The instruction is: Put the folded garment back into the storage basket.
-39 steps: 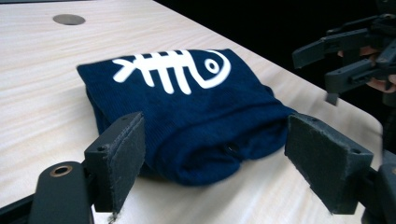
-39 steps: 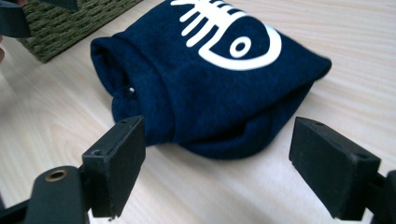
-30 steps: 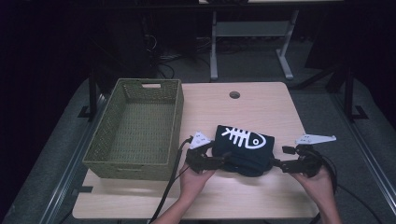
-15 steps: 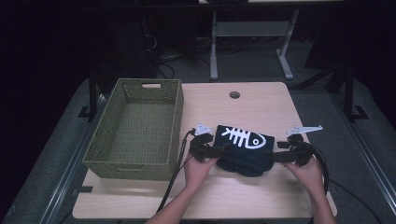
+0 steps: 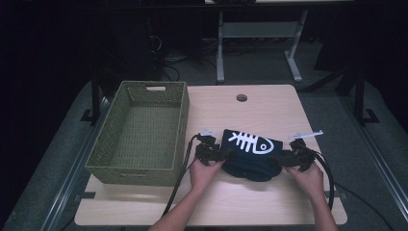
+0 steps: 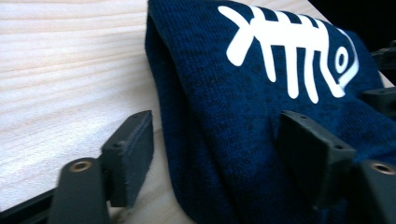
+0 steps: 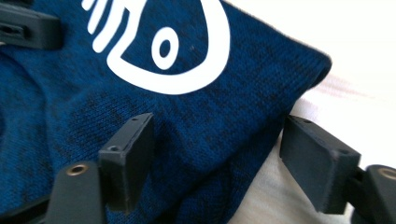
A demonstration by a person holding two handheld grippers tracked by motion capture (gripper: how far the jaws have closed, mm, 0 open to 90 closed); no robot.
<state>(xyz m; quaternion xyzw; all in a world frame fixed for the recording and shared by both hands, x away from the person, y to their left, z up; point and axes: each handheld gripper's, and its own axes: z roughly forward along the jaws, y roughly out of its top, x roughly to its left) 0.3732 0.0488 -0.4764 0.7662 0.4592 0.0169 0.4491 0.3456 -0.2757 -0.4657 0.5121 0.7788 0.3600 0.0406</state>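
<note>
A folded navy knitted garment (image 5: 251, 153) with a white fish-skeleton print lies on the wooden table (image 5: 269, 108), between the two hand-held grippers. The left gripper (image 6: 217, 154) straddles its left edge, the right gripper (image 7: 217, 154) its right corner. Both sets of jaws have just been closing, yet seemingly stand apart without pinching the fabric. A green woven basket (image 5: 144, 98) sits beyond the left gripper.

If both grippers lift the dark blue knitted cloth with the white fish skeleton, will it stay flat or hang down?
The dark blue knitted cloth probably sags in the middle: it looks soft, folded and rumpled. Its coarse knit likely keeps it from slipping. It seems light and not fragile.
</note>
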